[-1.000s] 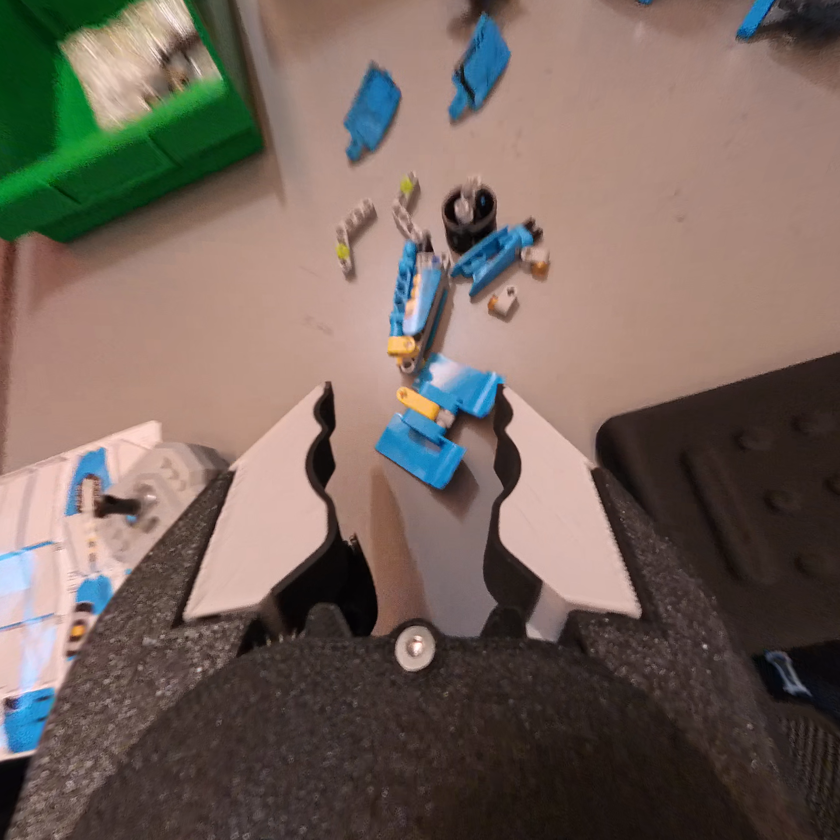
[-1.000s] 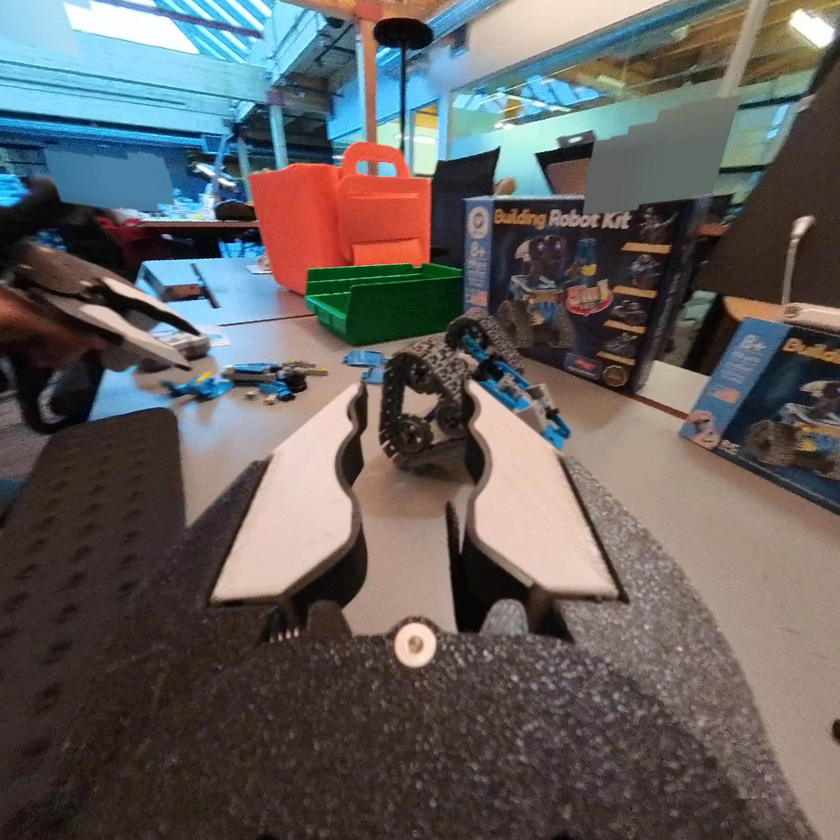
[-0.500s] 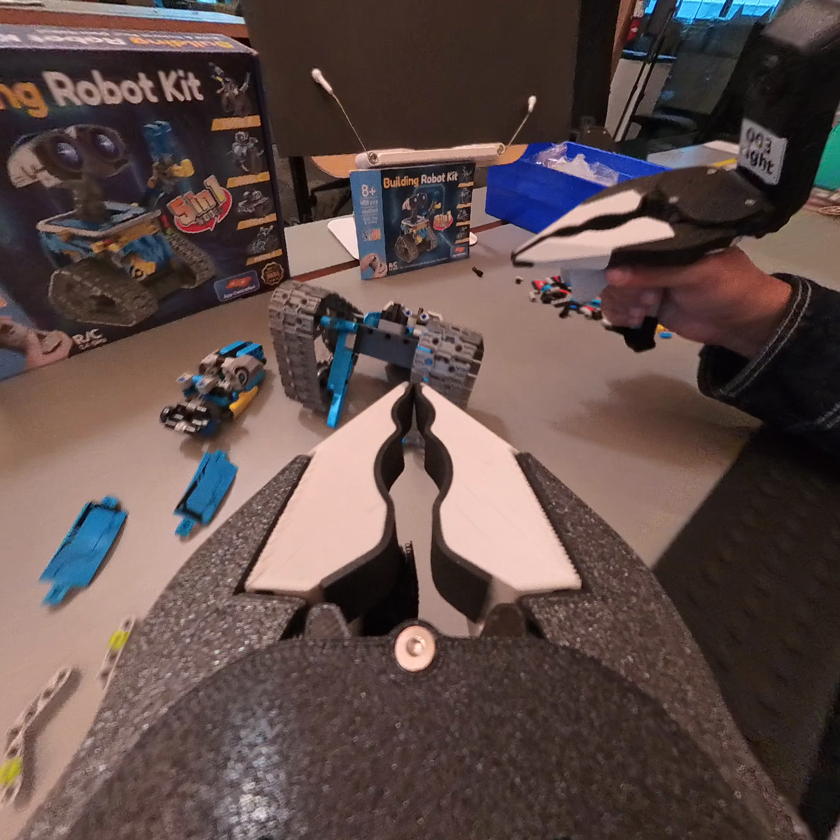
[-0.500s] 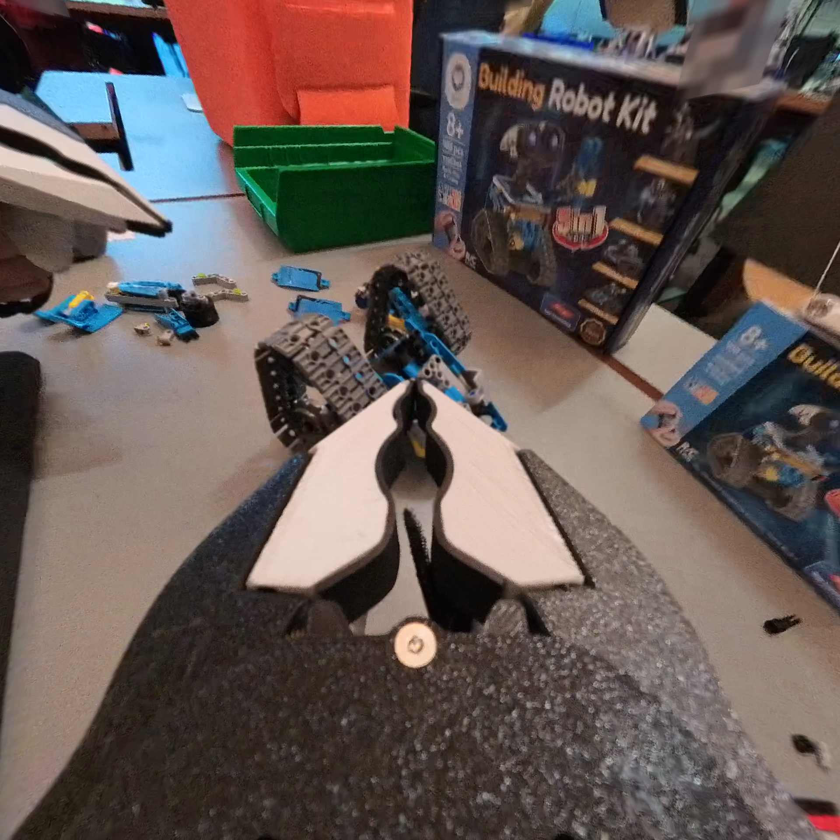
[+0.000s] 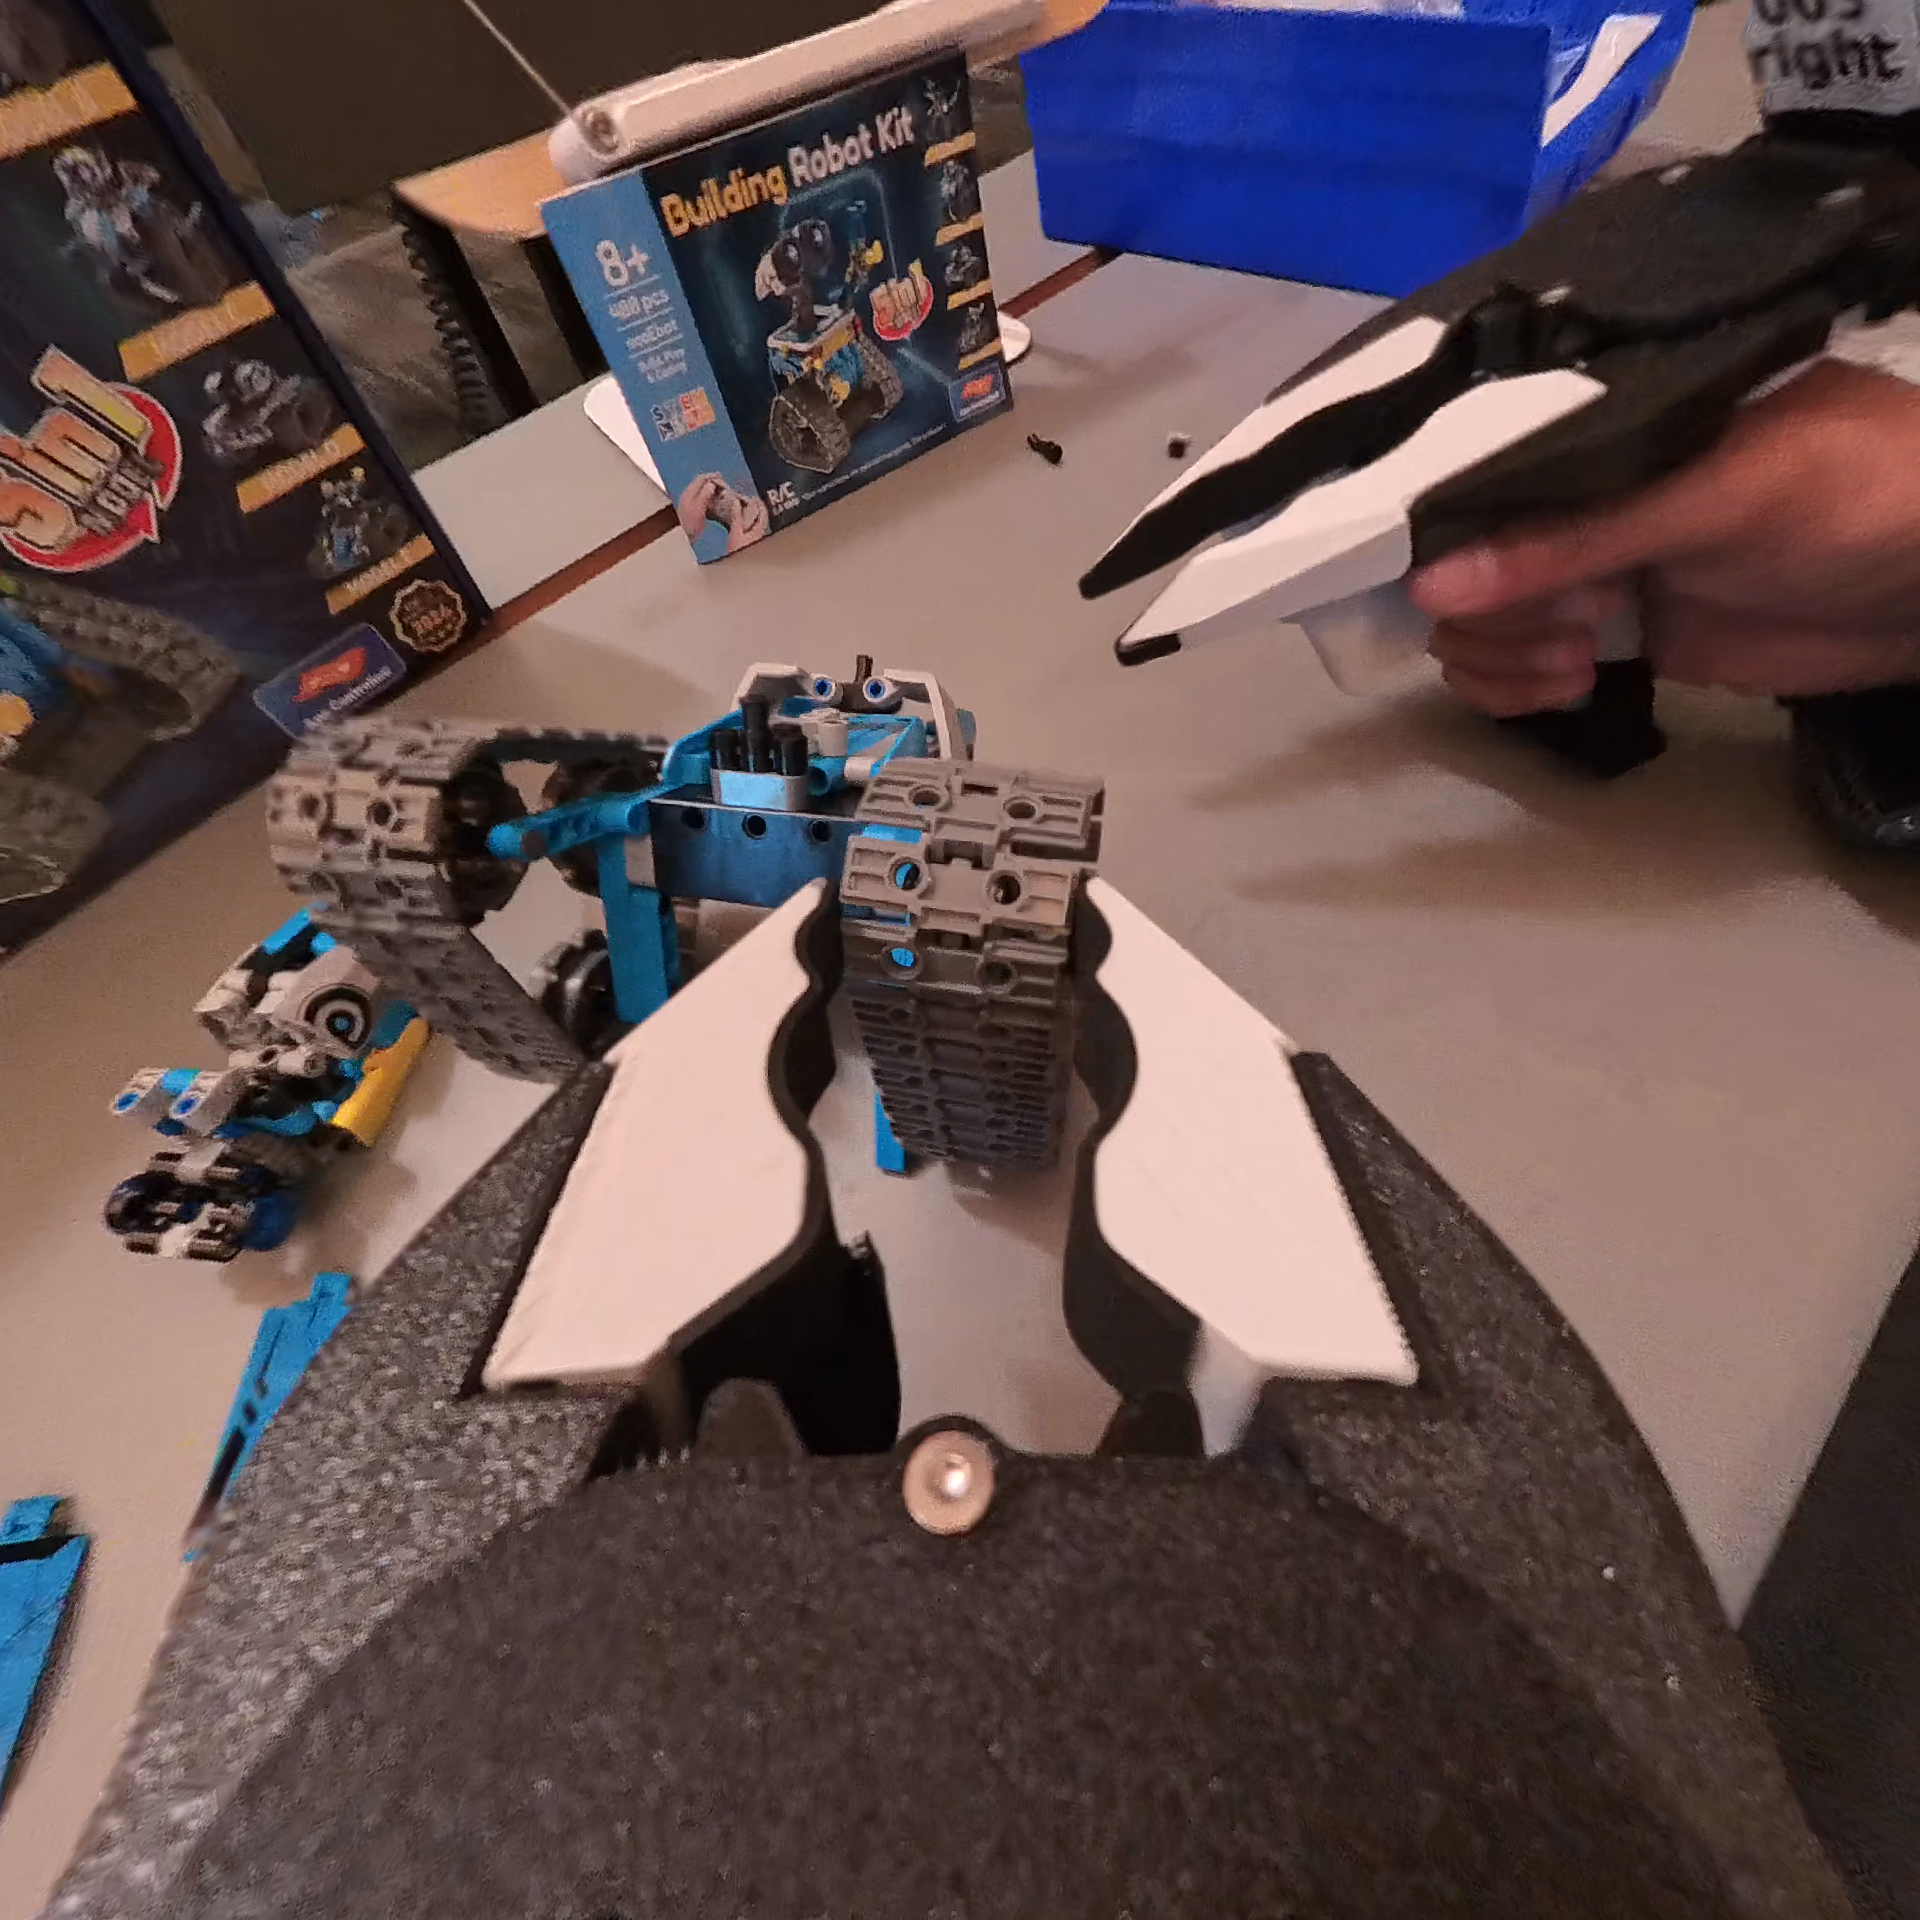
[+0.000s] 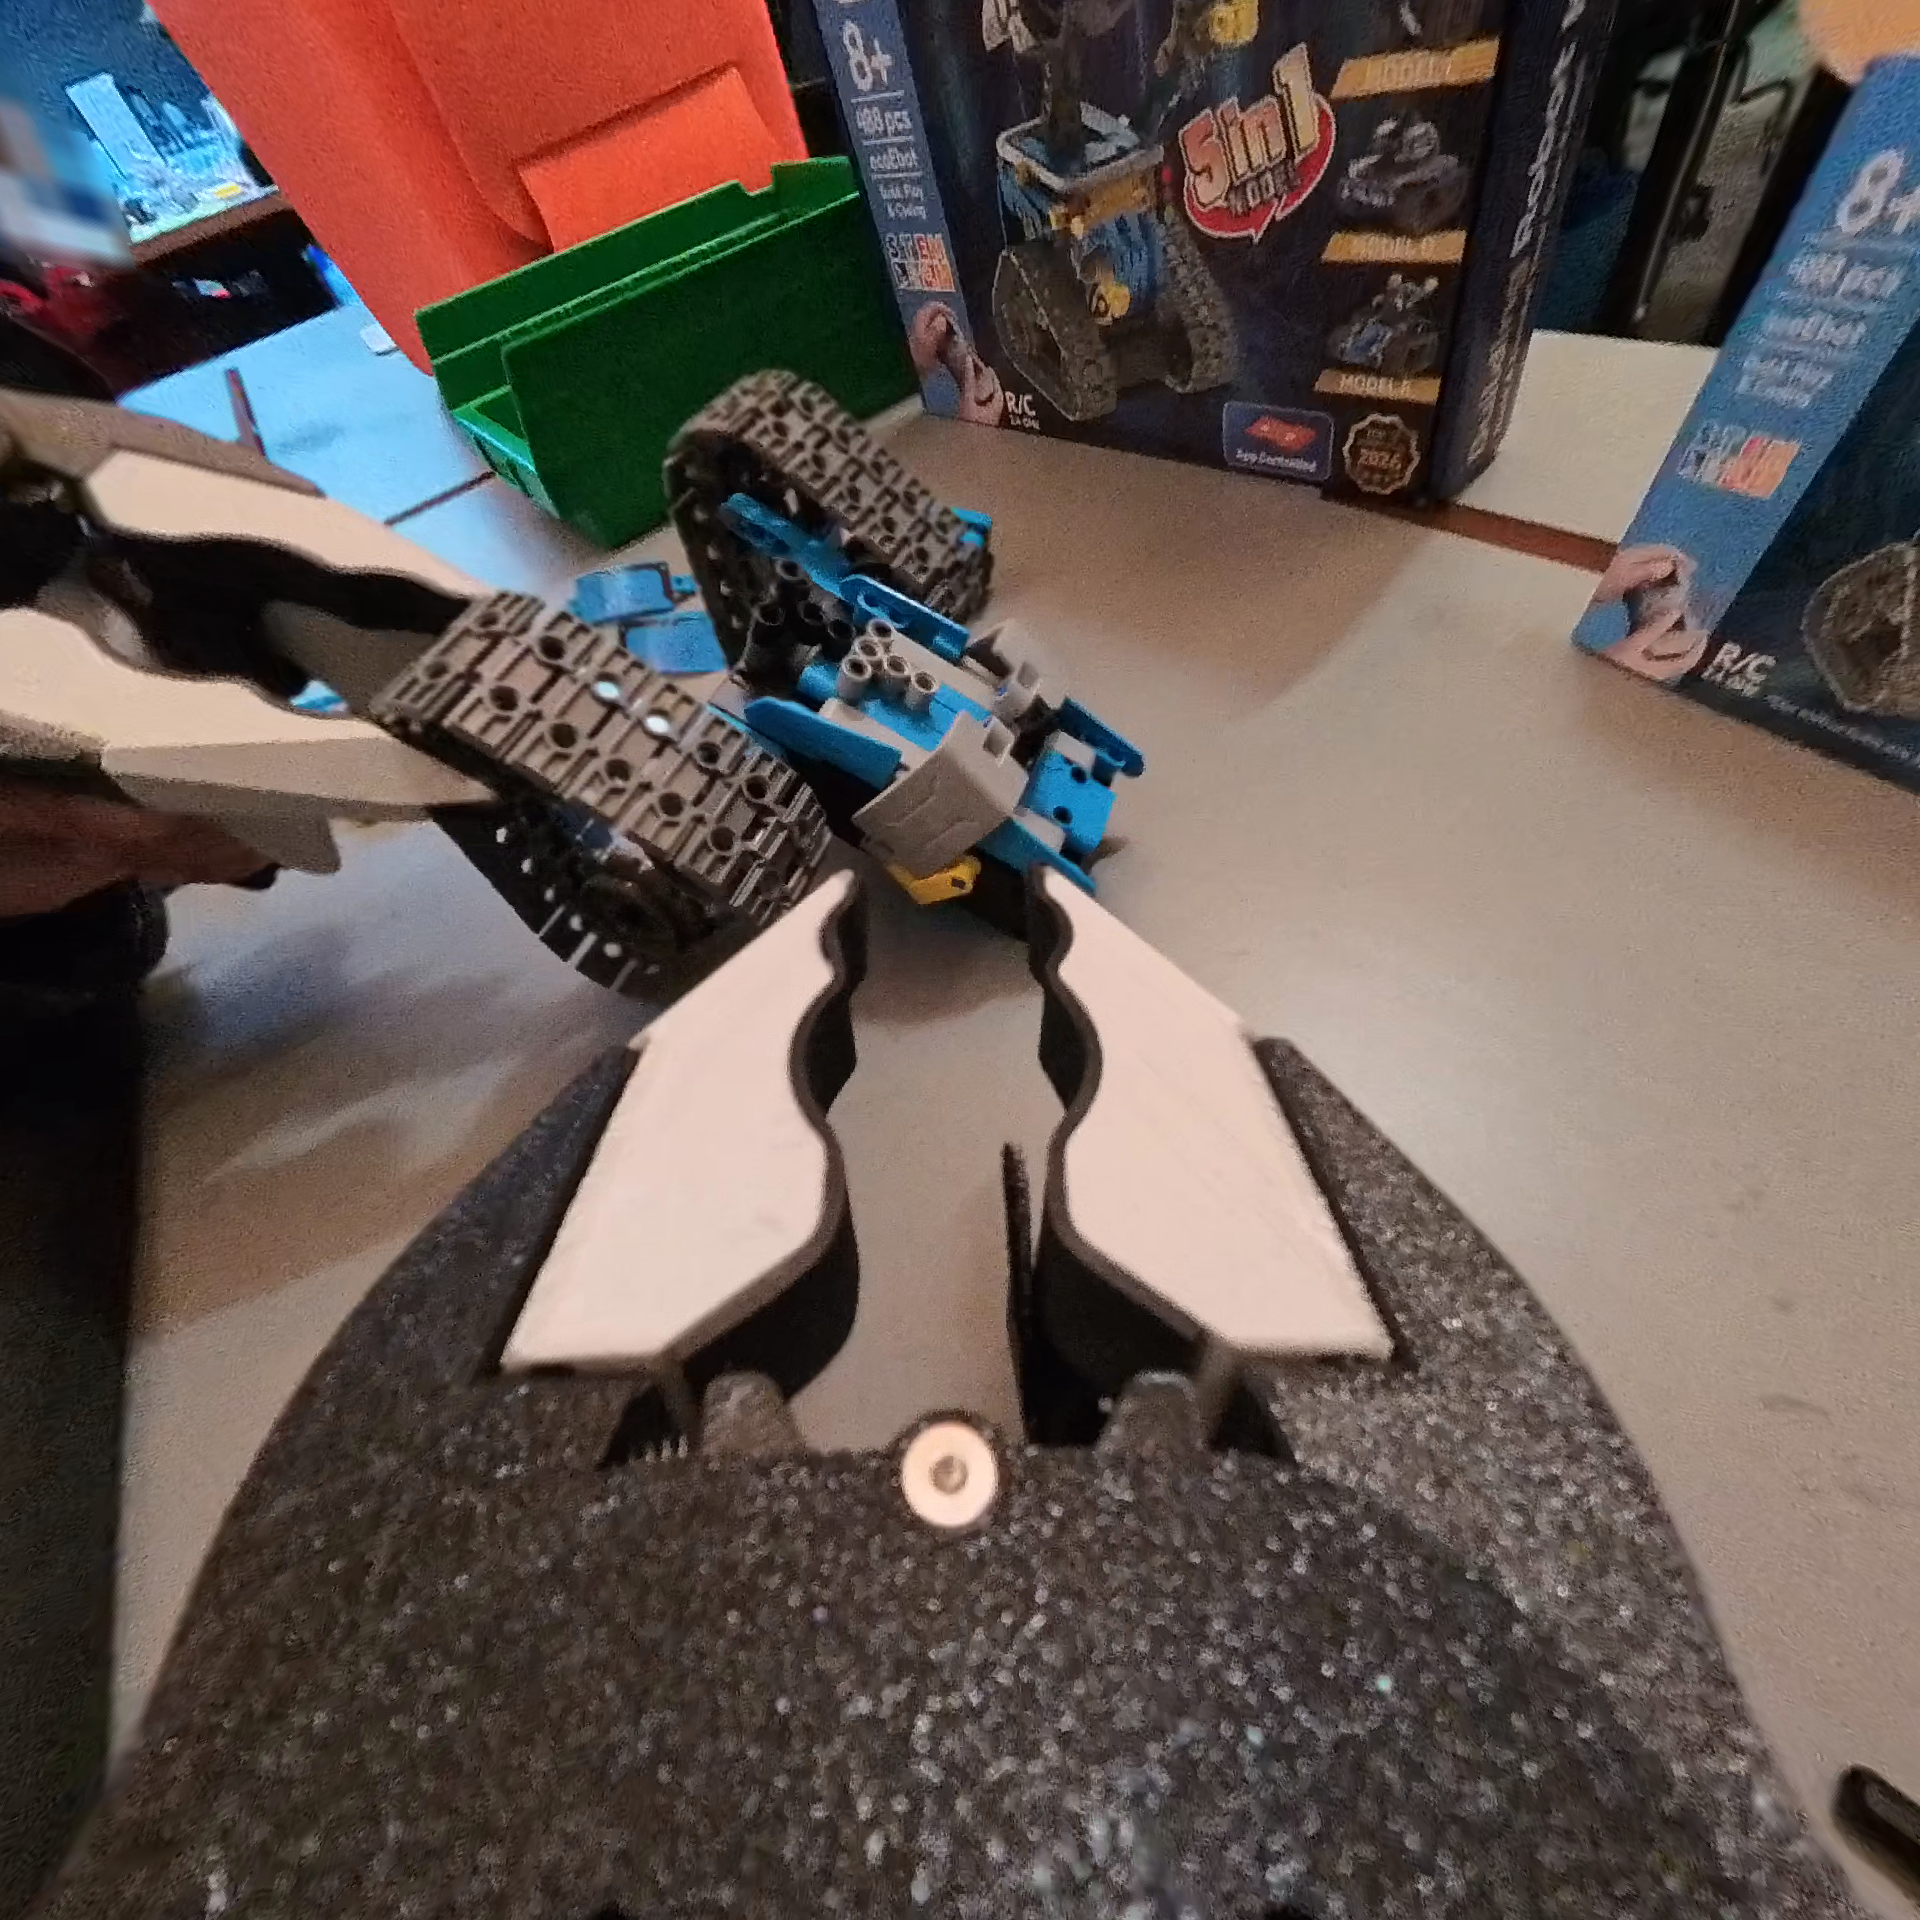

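A tracked toy vehicle (image 5: 748,831) with grey tracks and a blue frame stands on the grey table (image 5: 1351,1039). My left gripper (image 5: 956,894) is shut on its near grey track (image 5: 966,987), with a pad against each side. The right wrist view shows the left gripper (image 6: 473,696) clamping that track's end (image 6: 582,717). My right gripper (image 6: 943,894) is open with nothing between its fingers, just short of the vehicle's blue and grey front (image 6: 935,800) and a yellow piece (image 6: 930,883). It also shows in the left wrist view (image 5: 1117,618), held by a hand, above the table to the right of the vehicle.
Kit boxes stand behind the vehicle (image 5: 790,312) (image 6: 1195,229) (image 6: 1818,416). A blue bin (image 5: 1299,135) is far right. A green bin (image 6: 665,343) and an orange bag (image 6: 468,125) stand at the back. A small blue, white and yellow assembly (image 5: 281,1091) and flat blue parts (image 5: 281,1361) lie left.
A second ago my left gripper hung open over loose blue parts. Half a second ago both grippers were shut on air by the vehicle. Now the left clamps the track and the right has opened.
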Action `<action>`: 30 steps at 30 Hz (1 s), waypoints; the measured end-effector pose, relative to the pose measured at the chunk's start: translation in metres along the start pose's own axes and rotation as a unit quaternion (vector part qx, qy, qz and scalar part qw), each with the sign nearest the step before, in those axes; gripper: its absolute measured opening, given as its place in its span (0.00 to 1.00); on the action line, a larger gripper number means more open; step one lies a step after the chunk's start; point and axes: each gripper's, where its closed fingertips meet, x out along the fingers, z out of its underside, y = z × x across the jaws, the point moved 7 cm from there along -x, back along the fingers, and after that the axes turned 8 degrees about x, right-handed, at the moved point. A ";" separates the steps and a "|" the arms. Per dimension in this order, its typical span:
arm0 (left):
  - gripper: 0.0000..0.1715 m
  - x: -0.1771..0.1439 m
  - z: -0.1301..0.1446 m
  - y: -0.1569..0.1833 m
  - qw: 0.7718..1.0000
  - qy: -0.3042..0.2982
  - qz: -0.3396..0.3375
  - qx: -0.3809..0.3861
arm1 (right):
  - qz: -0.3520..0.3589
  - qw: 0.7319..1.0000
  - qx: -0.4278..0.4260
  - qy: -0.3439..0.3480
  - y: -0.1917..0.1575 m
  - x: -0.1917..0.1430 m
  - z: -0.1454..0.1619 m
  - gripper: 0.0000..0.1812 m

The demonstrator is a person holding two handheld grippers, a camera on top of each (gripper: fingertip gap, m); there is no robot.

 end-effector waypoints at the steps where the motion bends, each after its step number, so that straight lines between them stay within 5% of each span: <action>1: 0.24 -0.001 -0.001 0.006 1.000 0.000 -0.004 -0.005 | -0.009 1.000 0.020 -0.004 0.001 0.001 0.001 0.17; 9: 0.25 -0.006 -0.015 0.072 0.999 0.000 -0.021 -0.028 | -0.114 0.974 0.196 -0.024 0.004 0.004 0.012 0.19; 15: 0.25 -0.008 -0.010 0.080 0.999 0.010 -0.022 -0.023 | -0.124 0.964 0.230 -0.054 0.004 0.012 0.018 0.15; 21: 0.25 -0.008 -0.010 0.079 1.000 0.010 -0.005 -0.028 | -0.078 0.987 0.126 -0.059 -0.004 0.009 0.011 0.14; 30: 0.25 0.004 0.004 0.087 1.000 -0.026 0.008 -0.002 | -0.015 0.994 -0.089 0.058 -0.036 -0.017 -0.026 0.13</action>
